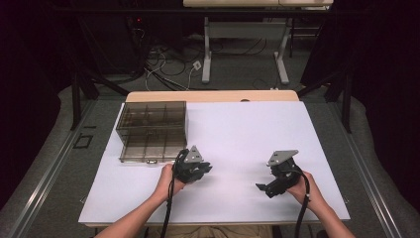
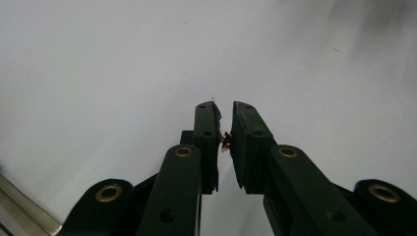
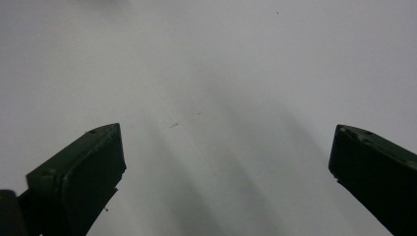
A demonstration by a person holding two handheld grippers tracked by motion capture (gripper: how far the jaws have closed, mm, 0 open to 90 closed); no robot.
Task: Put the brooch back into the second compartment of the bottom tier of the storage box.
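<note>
The left gripper (image 1: 198,170) is hovering just off the near right corner of the organizer (image 1: 152,130), a smoky clear box with small compartments sitting near the table's (image 1: 247,129) far left corner. In the left gripper view its jaws are pinching a tiny reddish-brown bit (image 2: 226,141), held only between the inner faces of the pads, with a slim gap showing above it. What the bit is I cannot tell; it is too small.

The right gripper (image 1: 270,188) is waiting near the table's near right corner, well apart from the box, its jaws standing wide with nothing between them.

The main risk, as I judge it, is losing the bit. The grip is catching very little of it, so a jolt or a slight easing of the jaws is likely to drop it onto the white sheet, where it is going to be hard to find and harder to pick up again. A tighter squeeze may crush it instead. If it is meant for one of the compartments, they are small and close together, so a release from too high or off-centre is liable to send it into the wrong cell or onto the dividers. The cable trailing from the left hand (image 1: 168,182) could also nudge the box.
</note>
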